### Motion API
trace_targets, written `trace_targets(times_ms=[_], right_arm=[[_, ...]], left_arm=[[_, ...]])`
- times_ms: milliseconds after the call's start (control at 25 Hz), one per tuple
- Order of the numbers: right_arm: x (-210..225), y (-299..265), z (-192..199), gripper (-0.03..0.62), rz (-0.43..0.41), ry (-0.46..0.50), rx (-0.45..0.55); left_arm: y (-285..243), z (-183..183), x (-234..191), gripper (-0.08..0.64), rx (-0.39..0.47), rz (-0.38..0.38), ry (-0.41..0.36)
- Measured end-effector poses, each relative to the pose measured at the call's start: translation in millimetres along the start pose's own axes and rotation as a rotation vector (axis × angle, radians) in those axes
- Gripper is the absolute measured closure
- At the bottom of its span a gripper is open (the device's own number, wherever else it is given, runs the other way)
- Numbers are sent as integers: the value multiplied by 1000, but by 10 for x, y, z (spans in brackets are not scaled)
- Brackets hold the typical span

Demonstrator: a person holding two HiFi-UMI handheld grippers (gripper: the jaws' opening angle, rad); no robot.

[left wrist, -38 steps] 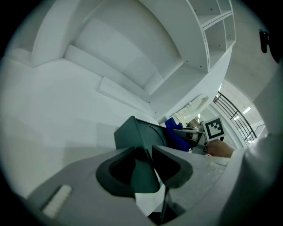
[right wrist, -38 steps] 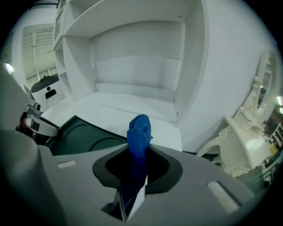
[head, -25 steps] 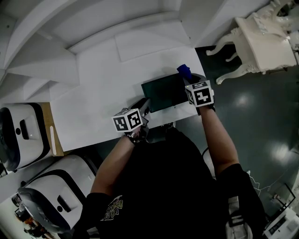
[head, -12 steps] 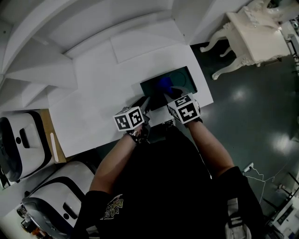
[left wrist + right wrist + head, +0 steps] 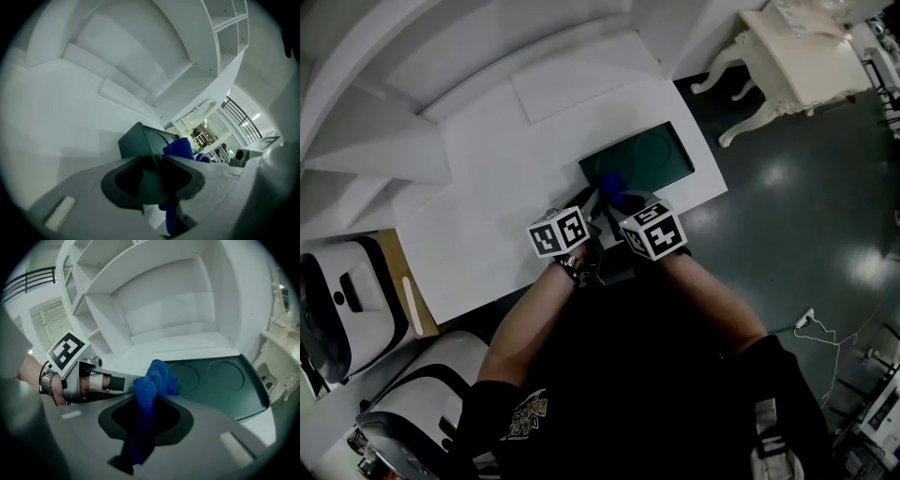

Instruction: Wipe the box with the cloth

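The box (image 5: 652,155), flat and dark green, is laid on the white tabletop (image 5: 497,206). Its long axis is seen to run from near-left to far-right in the head view. Its near-left corner is gripped between the clenched jaws of the left gripper (image 5: 157,159). The blue cloth (image 5: 157,376) is clamped in the jaws of the right gripper (image 5: 149,401) and is held at that same end, just beside the left jaws. Most of the top surface lies ahead and to the right of the cloth. The next stroke is therefore judged to be required along the long axis, away from the left gripper.
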State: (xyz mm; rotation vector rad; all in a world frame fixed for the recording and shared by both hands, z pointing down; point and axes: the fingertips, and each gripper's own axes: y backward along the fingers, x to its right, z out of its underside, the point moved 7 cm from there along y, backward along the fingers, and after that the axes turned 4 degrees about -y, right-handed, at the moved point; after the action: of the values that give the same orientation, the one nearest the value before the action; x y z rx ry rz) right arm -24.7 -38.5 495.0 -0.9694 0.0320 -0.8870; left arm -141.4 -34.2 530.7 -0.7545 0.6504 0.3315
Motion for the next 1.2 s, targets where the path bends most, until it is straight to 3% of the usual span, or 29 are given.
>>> trace_targets(times_ms=[200, 400, 880, 1200], right_arm=[[29, -37, 76, 495, 32, 64, -10], [236, 56, 100, 495, 67, 59, -12], [1382, 641, 196, 495, 273, -51, 25], [1548, 771, 243, 500, 282, 43, 1]], left_arm=[[7, -42, 5, 428, 14, 0, -28], [-1, -23, 9, 426, 2, 8, -29], [9, -46, 6, 425, -3, -8, -56], [6, -33, 14, 425, 2, -19, -61]])
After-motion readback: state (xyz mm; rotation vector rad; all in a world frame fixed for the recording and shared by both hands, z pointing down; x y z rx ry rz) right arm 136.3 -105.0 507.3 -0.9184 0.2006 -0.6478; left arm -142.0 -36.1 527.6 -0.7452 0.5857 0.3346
